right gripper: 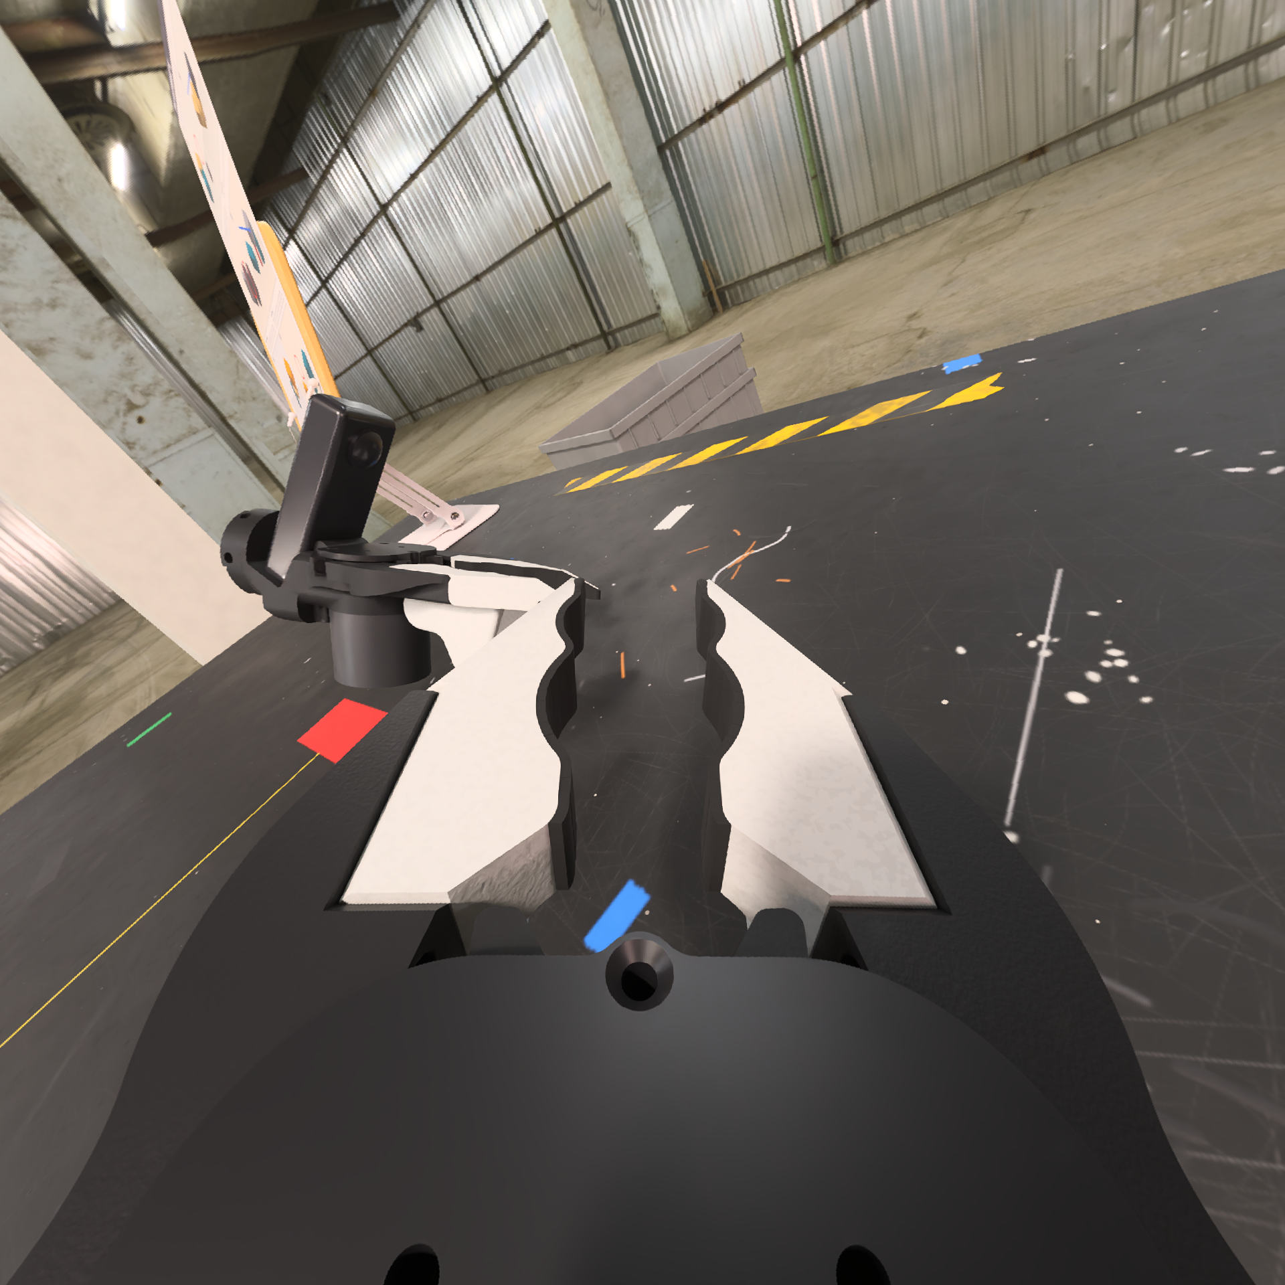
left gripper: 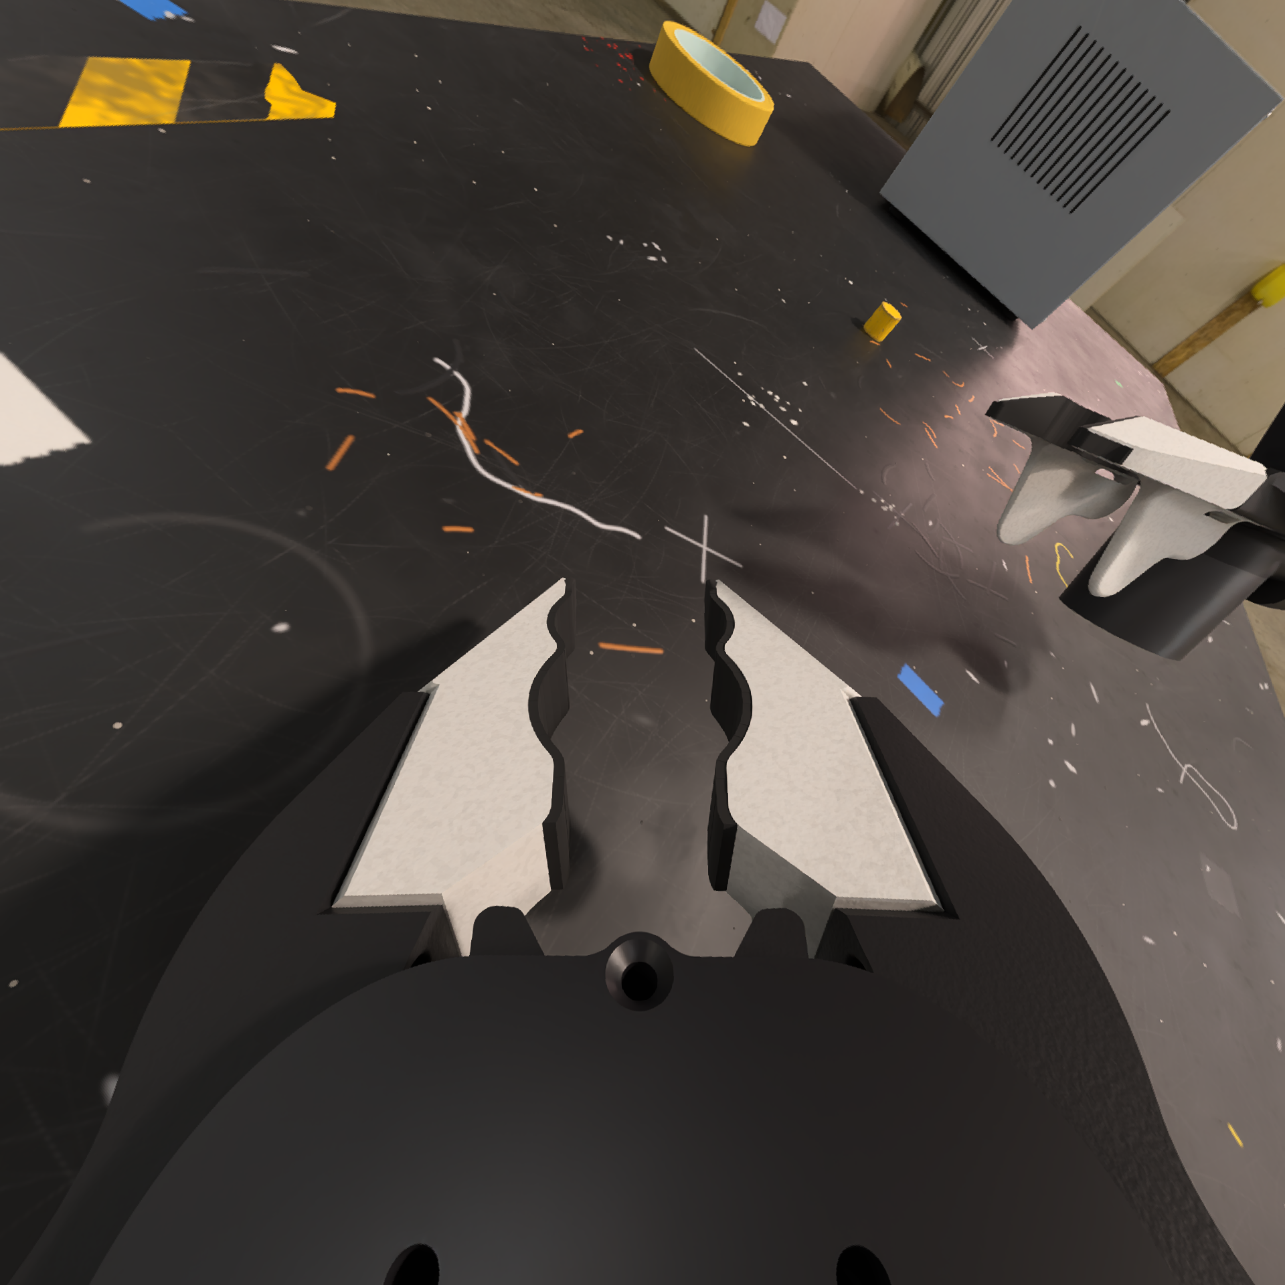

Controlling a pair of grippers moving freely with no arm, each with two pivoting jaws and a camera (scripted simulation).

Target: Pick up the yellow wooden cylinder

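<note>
The small yellow wooden cylinder (left gripper: 882,321) lies tilted on the dark table (left gripper: 348,278), far ahead and to the right of my left gripper (left gripper: 636,584). The left gripper is open and empty above the table. The right gripper (left gripper: 1064,556) shows at the right edge of the left wrist view, below and right of the cylinder, its fingers apart. In the right wrist view my right gripper (right gripper: 638,584) is open and empty, and the left gripper (right gripper: 514,584) hovers to its left. The cylinder is not in the right wrist view.
A yellow tape roll (left gripper: 709,83) lies at the table's far edge. A grey box with vent slits (left gripper: 1071,153) stands at the far right. Yellow-black hazard stripes (right gripper: 786,431) and a blue tape piece (left gripper: 920,688) mark the tabletop. A grey bin (right gripper: 667,403) sits beyond the table.
</note>
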